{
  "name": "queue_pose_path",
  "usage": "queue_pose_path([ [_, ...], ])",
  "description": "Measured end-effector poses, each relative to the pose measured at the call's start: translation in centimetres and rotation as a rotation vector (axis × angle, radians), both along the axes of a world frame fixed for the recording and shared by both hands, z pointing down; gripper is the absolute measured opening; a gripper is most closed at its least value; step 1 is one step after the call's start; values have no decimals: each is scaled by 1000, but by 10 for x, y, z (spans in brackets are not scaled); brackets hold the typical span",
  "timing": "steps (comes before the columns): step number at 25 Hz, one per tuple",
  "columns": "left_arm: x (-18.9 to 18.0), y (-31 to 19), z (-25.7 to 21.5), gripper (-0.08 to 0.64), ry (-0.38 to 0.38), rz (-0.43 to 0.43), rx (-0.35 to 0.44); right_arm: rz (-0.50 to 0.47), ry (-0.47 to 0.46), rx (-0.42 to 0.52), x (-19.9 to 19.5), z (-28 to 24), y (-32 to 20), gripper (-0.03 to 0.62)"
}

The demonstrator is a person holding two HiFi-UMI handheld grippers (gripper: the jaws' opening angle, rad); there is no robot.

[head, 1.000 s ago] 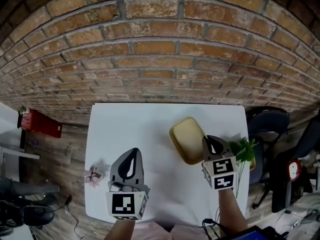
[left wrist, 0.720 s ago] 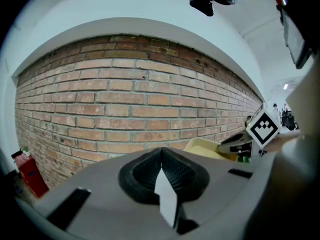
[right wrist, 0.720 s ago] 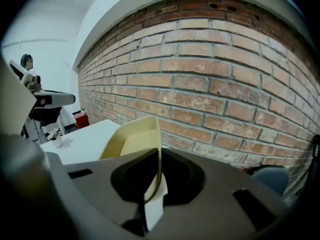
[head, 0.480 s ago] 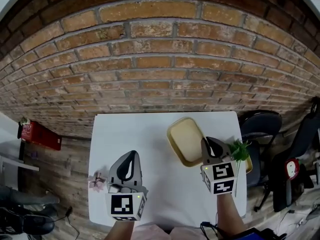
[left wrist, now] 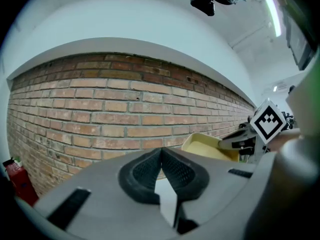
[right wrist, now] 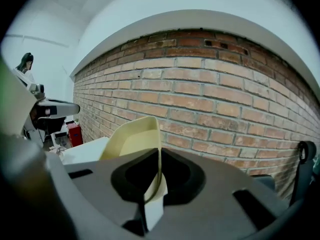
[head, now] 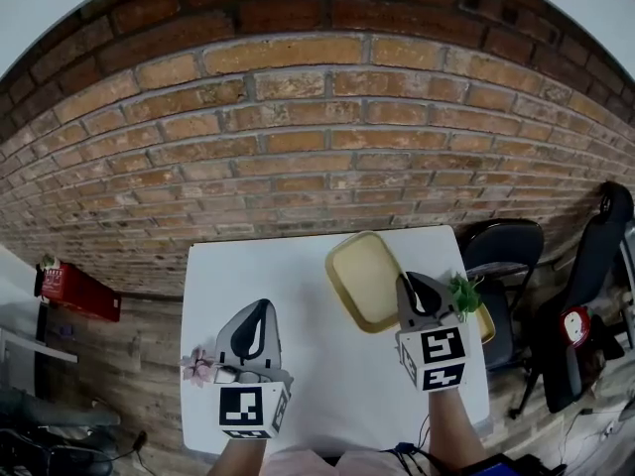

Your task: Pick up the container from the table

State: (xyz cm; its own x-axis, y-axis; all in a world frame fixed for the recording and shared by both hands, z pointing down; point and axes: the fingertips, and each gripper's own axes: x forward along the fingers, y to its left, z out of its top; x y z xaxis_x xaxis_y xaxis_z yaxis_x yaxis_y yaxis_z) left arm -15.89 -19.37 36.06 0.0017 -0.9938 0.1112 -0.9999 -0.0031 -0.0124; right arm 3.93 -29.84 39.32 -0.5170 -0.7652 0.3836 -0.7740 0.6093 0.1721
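Right gripper view shows your right gripper (right wrist: 159, 158) pinching the thin rim of the pale yellow container (right wrist: 131, 140). The rim runs straight down between the two dark pads, and the tray's open side faces left. The container is tilted up, with the brick wall (right wrist: 215, 104) behind its far end.

In the head view the container sits over the far right part of the white table (head: 298, 286), and its far end crosses the table's far edge. Just right of your right gripper, at the table's right edge, is a small green plant (head: 463, 294).

Your left gripper (head: 264, 308) is over the near left part of the table, well apart from the container. Its own view shows the jaws pressed together with nothing between them. A small pink flower (head: 198, 365) lies at the table's left edge, just beside that gripper.
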Motion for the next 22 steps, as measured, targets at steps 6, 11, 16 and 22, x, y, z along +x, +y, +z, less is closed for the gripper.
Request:
queue_pose_path([
  [6, 0, 12, -24, 9, -15, 14, 50, 14, -29, 58, 2, -29, 21, 17],
  [11, -4, 21, -49, 9, -39, 23, 102, 29, -60, 113, 1, -55, 40, 17],
  [16, -6, 31, -67, 9, -51, 28, 142, 43, -87, 159, 4, -77, 57, 17],
  [22, -10, 38, -86, 9, -61, 32, 184, 61, -113, 217, 8, -102, 75, 17],
])
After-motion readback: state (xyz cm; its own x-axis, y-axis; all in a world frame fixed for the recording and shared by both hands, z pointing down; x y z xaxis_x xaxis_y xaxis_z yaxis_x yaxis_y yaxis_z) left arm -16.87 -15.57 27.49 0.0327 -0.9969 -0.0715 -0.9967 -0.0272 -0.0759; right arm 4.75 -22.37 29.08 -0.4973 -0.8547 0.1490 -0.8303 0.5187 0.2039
